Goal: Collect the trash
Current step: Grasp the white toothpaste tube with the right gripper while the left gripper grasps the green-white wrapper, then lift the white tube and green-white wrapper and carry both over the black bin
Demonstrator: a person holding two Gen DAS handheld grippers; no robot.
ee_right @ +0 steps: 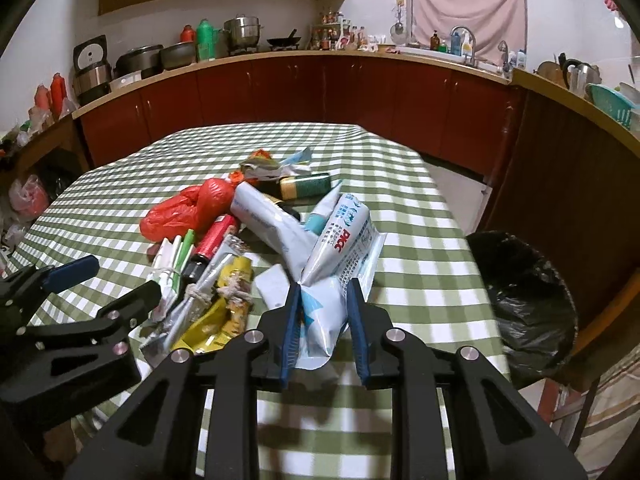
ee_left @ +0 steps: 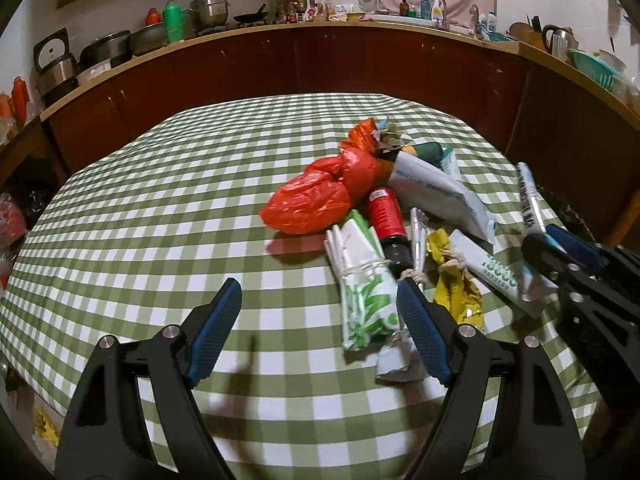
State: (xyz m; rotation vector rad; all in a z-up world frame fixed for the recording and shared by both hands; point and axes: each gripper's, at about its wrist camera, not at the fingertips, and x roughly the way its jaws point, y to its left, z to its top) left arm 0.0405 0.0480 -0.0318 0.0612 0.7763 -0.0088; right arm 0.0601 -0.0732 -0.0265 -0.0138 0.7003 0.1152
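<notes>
Trash lies heaped on the green-checked desk (ee_right: 400, 184) in the middle of the right wrist view: a red plastic bag (ee_right: 184, 210), a red bottle (ee_right: 212, 242), a yellow wrapper (ee_right: 224, 312) and a green-and-white bundle (ee_left: 366, 296) tied with string. Right tongs (ee_right: 322, 294), at lower centre of that view, are clamped on a white and blue printed pouch (ee_right: 344, 256), its crumpled neck pinched between the blue pads. Left tongs (ee_left: 320, 308), at the bottom of the left wrist view, stand wide apart with nothing between them, the right-hand pad just beside the green-and-white bundle. A bin lined with a black bag (ee_right: 524, 296) sits past the desk's edge at the right of the right wrist view
</notes>
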